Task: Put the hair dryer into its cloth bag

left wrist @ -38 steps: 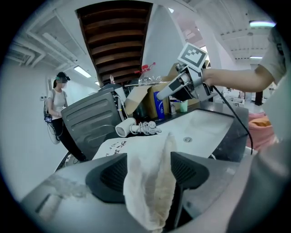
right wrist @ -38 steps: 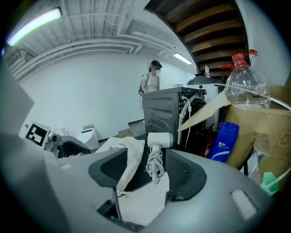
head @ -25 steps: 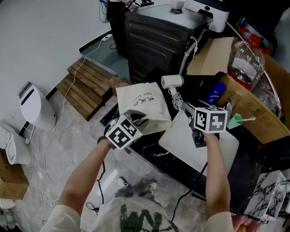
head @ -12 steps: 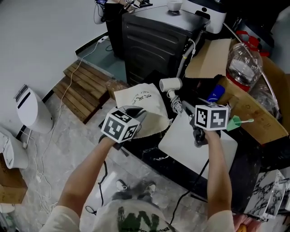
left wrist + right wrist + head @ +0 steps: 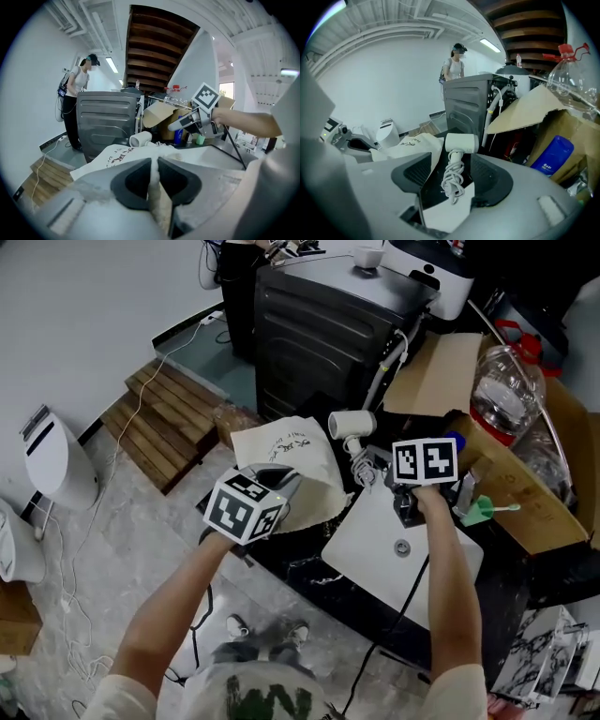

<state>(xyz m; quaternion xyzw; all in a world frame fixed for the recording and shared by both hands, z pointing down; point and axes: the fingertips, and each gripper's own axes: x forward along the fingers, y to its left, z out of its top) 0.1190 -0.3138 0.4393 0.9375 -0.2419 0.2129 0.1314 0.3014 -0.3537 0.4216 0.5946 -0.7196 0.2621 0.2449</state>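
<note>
Hair dryer (image 5: 461, 142) lies dead ahead of my right gripper (image 5: 450, 172). Its barrel is farthest from the jaws, and the handle and coiled cord (image 5: 454, 164) run back in line with the gap. Right jaws are spread wide, and I see neither pad pressing on anything. A white board (image 5: 375, 540) sits just under them. Left gripper (image 5: 153, 182) jaws are pressed nearly together, pinching an edge of the cloth bag (image 5: 115, 157). The rest of the bag fans out ahead of those jaws, its far edge just beside the dryer.

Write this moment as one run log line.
left gripper: shut on cloth bag | right gripper: open, lined up on hair dryer | hair dryer: not yet bagged
</note>
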